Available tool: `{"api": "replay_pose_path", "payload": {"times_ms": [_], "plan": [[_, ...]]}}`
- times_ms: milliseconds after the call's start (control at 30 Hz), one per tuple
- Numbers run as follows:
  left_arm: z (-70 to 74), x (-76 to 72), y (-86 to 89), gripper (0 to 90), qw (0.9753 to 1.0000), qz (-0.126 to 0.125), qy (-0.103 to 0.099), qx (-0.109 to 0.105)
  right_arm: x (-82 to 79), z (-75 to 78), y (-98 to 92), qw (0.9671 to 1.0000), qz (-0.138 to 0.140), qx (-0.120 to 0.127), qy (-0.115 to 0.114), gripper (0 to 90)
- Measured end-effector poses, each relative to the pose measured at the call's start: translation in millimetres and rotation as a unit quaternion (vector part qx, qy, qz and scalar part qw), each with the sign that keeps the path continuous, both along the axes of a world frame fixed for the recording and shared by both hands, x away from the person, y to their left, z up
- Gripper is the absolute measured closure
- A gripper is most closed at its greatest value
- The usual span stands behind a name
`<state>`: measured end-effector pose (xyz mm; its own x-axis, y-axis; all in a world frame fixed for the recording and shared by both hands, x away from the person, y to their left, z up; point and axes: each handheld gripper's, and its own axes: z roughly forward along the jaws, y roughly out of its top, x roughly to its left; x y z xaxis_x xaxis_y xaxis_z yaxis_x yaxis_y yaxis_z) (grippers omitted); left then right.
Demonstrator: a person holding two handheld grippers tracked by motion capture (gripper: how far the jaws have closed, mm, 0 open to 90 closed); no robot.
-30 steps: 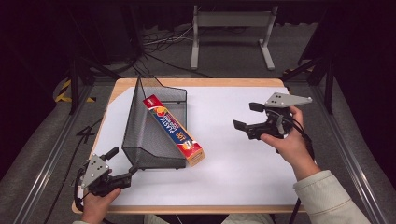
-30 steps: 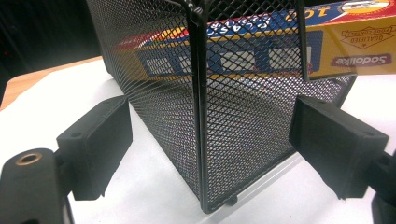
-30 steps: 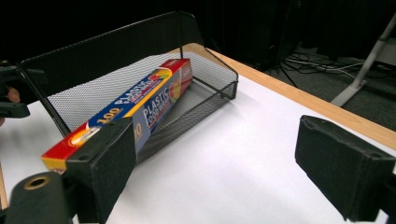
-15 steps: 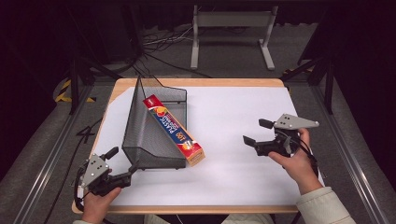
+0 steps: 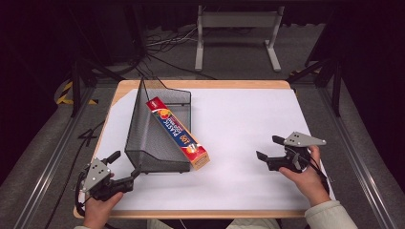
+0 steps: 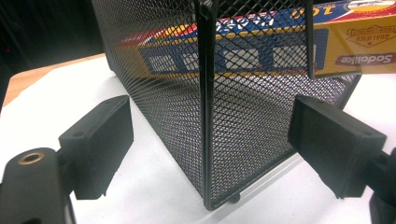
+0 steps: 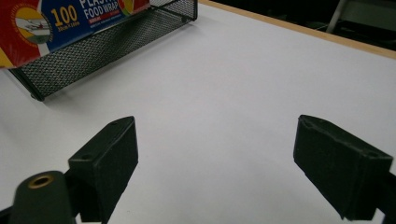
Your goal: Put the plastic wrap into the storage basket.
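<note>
Left tool (image 5: 125,168): my jaws apart, astride the mesh basket (image 5: 145,138) corner.
Right tool (image 5: 269,147): apart, empty.
Box (image 5: 177,132): leaning in the basket.

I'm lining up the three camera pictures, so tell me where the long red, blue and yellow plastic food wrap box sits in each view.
High view: the long red, blue and yellow plastic food wrap box lies slantwise in the black wire mesh basket, left of centre, its near end jutting over the low front edge.
Left gripper view: along the top, partly behind the mesh.
Right gripper view: top left corner.
Shared landmark: the mesh basket.
</note>
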<state>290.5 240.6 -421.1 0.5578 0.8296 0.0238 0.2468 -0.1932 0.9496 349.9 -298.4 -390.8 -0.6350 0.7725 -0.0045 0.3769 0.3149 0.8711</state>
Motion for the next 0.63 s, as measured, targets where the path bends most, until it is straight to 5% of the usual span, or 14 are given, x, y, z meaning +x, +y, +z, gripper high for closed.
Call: {"api": "replay_pose_path", "payload": {"times_ms": [367, 633], "plan": [[-2.4, 2.2, -3.2, 15.0, 0.9998, -0.013, 0.013, 0.005, -9.8, -36.7, -11.9, 0.9992, -0.017, -0.016, 0.034, 14.4], [-3.8, 4.8, -4.1, 14.9, 0.9995, -0.021, 0.022, 0.004, -16.3, -36.5, -20.9, 0.9991, -0.018, 0.007, 0.037, 13.7]]}}
